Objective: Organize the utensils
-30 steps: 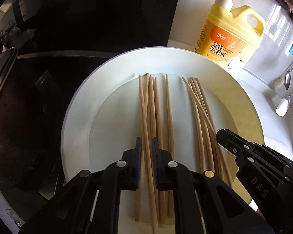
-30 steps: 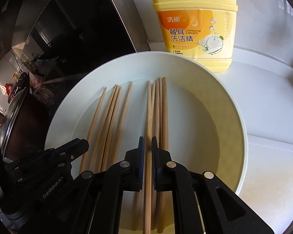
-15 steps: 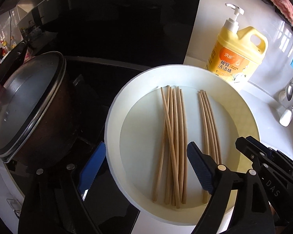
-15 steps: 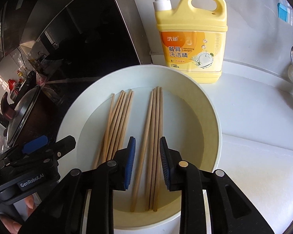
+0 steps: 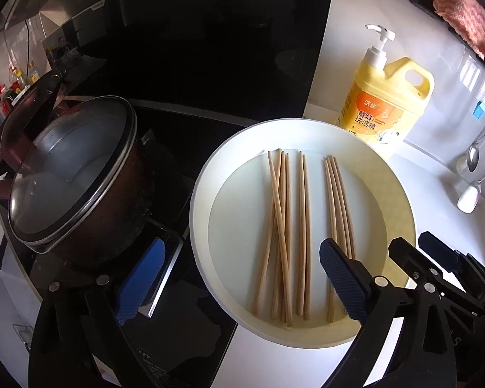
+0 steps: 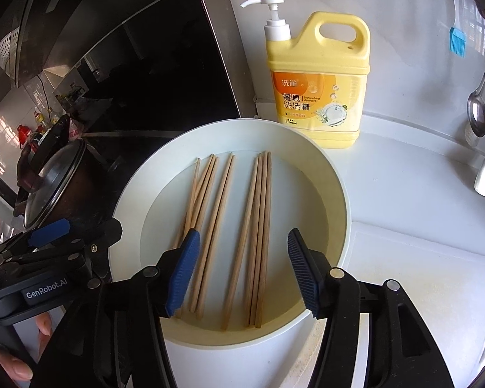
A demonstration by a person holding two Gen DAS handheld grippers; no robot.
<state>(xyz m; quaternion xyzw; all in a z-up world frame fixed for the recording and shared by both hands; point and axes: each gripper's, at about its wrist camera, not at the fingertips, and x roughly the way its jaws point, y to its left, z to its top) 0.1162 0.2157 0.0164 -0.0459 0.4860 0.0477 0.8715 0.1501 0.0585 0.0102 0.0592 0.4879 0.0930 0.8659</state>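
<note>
Desk point(image 6: 404, 194): white, beside a black cooktop point(image 5: 184, 161). Carries the plate, a yellow detergent bottle point(image 6: 317, 80) behind it, and a lidded pot point(image 5: 71, 174) on the cooktop, left of the plate.

Plate point(image 5: 207, 174): large, white, round with a raised rim, partly on the cooktop edge. Holds all the task's utensils.

Chopsticks point(image 5: 302, 226): wooden, ten or so by a rough count, all lying flat inside the plate, pointing roughly the same way. They form three loose groups: a left bundle point(image 5: 279, 226) of about four with one stick crossing the others, a middle pair, and a right bundle point(image 5: 338, 207) of about four lying nearly parallel. Judgement: sorting is well advanced, since everything is gathered and roughly aligned; what seems left is straightening the crossed stick and perhaps merging or pairing the groups. Hanging spoons point(image 6: 477, 110) at the right wall are untouched; whether they belong to the task cannot be told.

Left gripper point(image 5: 239, 278): jaws opening, almost fully spread, one blue pad over the cooktop and the other over the plate's right side. Holds nothing, above the chopsticks and clear of them.

Right gripper point(image 6: 242, 271): jaws opening, about half spread, above the near ends of the middle and right groups. Empty; pads touch no stick.
</note>
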